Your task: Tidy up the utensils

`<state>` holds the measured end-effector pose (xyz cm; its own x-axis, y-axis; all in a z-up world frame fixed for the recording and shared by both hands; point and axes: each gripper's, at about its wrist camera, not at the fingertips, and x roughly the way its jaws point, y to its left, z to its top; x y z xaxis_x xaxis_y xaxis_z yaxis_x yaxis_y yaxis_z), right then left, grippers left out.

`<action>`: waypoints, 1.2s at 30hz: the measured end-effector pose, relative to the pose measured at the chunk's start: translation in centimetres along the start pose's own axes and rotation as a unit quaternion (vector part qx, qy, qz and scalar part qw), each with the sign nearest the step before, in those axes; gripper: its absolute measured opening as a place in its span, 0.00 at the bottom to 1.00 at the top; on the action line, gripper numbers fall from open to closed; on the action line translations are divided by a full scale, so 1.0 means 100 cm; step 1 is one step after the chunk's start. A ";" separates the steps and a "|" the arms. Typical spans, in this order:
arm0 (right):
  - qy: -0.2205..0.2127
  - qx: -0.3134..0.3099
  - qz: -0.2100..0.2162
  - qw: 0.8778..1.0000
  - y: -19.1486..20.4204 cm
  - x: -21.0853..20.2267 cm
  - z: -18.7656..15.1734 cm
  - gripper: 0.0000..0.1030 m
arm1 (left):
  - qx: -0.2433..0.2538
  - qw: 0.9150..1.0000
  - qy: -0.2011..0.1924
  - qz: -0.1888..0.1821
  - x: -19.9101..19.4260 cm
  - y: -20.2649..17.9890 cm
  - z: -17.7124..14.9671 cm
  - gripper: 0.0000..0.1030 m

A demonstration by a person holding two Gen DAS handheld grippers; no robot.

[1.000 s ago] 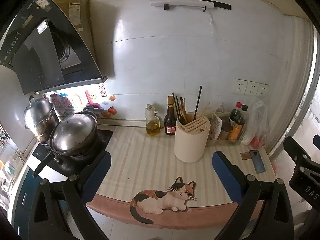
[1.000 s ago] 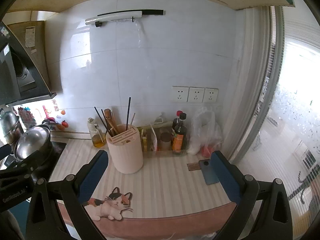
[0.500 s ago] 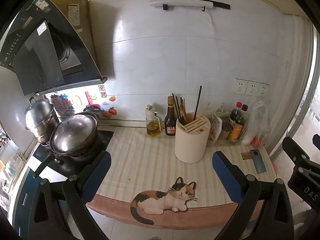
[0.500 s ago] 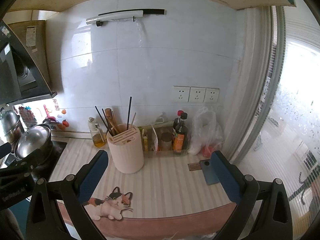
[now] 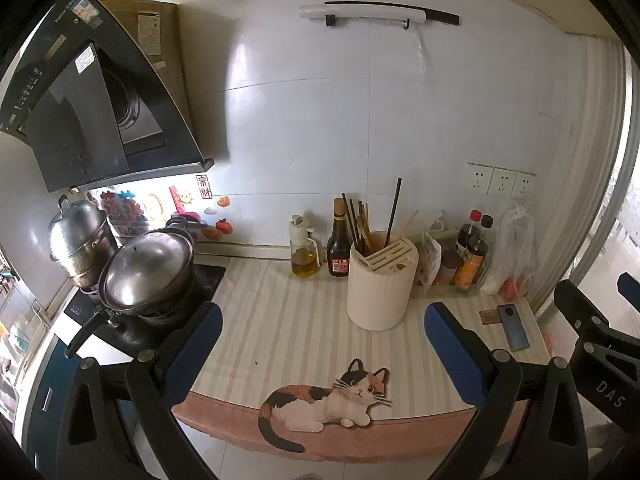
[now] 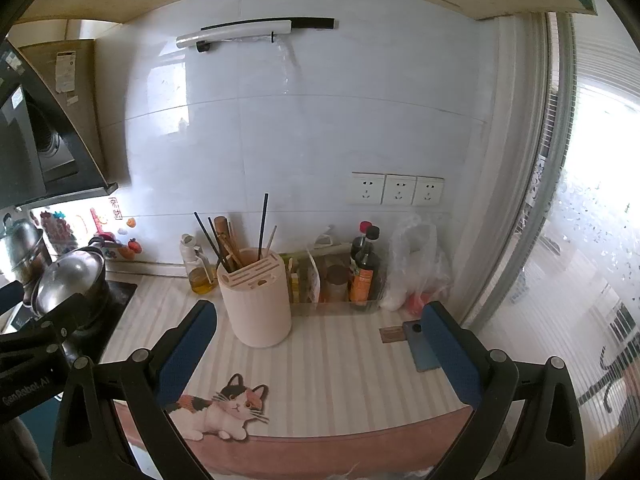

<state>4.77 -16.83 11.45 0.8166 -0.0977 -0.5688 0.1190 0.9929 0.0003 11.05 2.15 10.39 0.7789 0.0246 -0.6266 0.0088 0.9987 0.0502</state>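
The utensils [image 5: 362,224], dark chopsticks and wooden sticks, stand upright in the cream holder [image 5: 380,286] right of centre in the left view, on the striped bench [image 5: 272,320]; one black stick leans apart from the bunch. No utensil lies loose on the bench, so this fits either a tidy-up already done or one still to come, and the pictures do not settle which.

The left claw [image 5: 322,338] and right claw [image 6: 318,338] both hover short of the holder, spread wide with nothing between the blue pads.

Readable writing: "DAS" on the rig at lower right of the left view, "GenRobot.AI" at lower left of the right view. Bottle labels [image 5: 339,266] are too small to read.
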 end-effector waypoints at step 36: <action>-0.008 0.001 -0.002 1.000 0.007 -0.003 0.005 1.00 | -0.005 1.000 -0.004 0.001 0.001 -0.003 0.004 1.00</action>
<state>4.91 -16.18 12.05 0.8246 -0.1034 -0.5563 0.1236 0.9923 -0.0012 11.41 1.86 10.59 0.7842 0.0262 -0.6200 0.0015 0.9990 0.0442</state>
